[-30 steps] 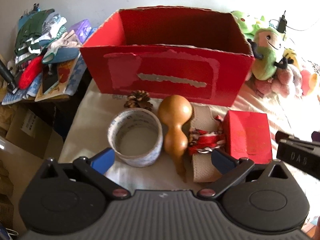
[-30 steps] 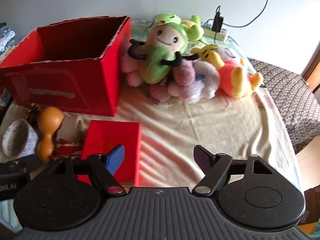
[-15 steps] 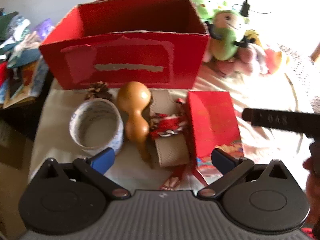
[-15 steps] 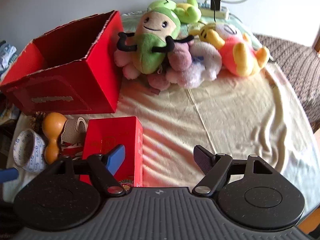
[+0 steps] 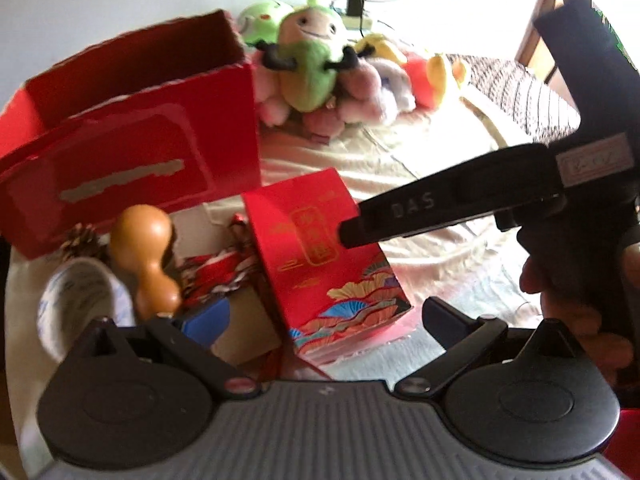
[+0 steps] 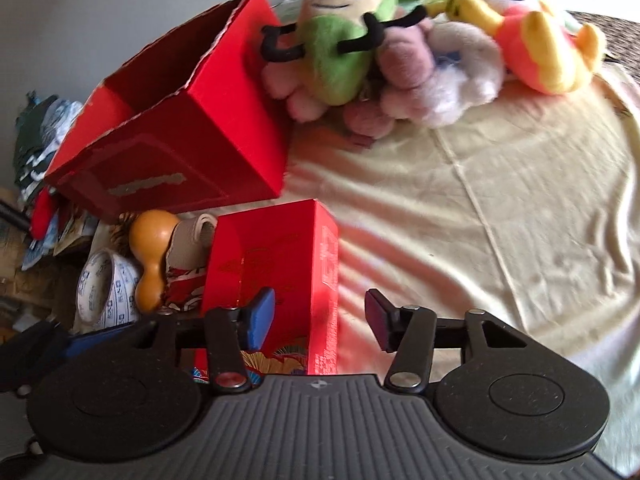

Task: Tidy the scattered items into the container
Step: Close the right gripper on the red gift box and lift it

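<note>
Tape roll (image 5: 82, 300), gourd (image 5: 146, 256), ribbon bundle (image 5: 216, 276): in front of open red container (image 5: 132, 160). Small red box (image 5: 324, 264): rightmost, straddled by right gripper (image 6: 320, 316), fingers apart. Left gripper (image 5: 324, 320): fingers apart, empty. Advice: centre the fingers on the box's sides before closing.

Black ribbed gripper (image 6: 320, 316) bodies with round housings, silver and red screws, one blue pad (image 6: 262, 318), white "DAS" lettering, bare-skinned hand (image 5: 576, 312).

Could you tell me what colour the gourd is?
The gourd is orange-brown, clearest in the left wrist view.
</note>
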`<action>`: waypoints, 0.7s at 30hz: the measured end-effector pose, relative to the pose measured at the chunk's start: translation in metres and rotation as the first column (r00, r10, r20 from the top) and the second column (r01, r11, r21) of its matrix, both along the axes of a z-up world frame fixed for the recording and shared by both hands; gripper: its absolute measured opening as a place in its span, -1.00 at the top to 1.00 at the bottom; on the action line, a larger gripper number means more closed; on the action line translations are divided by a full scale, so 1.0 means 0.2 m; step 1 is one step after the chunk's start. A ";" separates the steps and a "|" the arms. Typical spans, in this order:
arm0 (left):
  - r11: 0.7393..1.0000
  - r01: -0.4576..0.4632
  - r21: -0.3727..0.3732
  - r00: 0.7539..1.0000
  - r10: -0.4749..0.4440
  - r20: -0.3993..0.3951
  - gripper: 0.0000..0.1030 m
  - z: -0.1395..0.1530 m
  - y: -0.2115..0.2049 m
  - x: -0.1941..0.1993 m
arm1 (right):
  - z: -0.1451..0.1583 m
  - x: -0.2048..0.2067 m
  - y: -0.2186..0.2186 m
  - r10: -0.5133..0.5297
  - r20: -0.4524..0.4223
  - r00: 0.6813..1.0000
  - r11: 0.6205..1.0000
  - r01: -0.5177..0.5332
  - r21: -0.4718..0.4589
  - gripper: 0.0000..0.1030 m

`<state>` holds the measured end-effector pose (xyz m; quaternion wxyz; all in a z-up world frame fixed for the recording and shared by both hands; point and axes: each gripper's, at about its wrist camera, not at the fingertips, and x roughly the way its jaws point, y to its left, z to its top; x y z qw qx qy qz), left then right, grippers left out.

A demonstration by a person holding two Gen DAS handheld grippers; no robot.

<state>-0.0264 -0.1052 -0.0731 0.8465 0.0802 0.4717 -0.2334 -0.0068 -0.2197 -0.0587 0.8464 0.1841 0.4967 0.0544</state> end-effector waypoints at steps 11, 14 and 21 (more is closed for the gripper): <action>0.999 0.034 -0.026 0.999 -0.035 -0.042 -0.88 -0.11 -0.06 0.09 | -0.03 0.06 0.01 0.092 0.009 0.996 0.994 -0.093 0.059 0.11; 0.998 0.054 -0.024 0.998 -0.055 -0.028 -0.88 -0.12 -0.10 0.10 | -0.04 0.07 -0.03 0.091 -0.002 0.996 0.994 -0.091 0.063 0.11; 0.982 0.190 -0.018 0.982 -0.190 -0.013 -0.86 -0.13 -0.26 0.07 | 0.00 0.01 -0.17 0.091 -0.014 0.996 0.996 -0.091 -0.010 0.10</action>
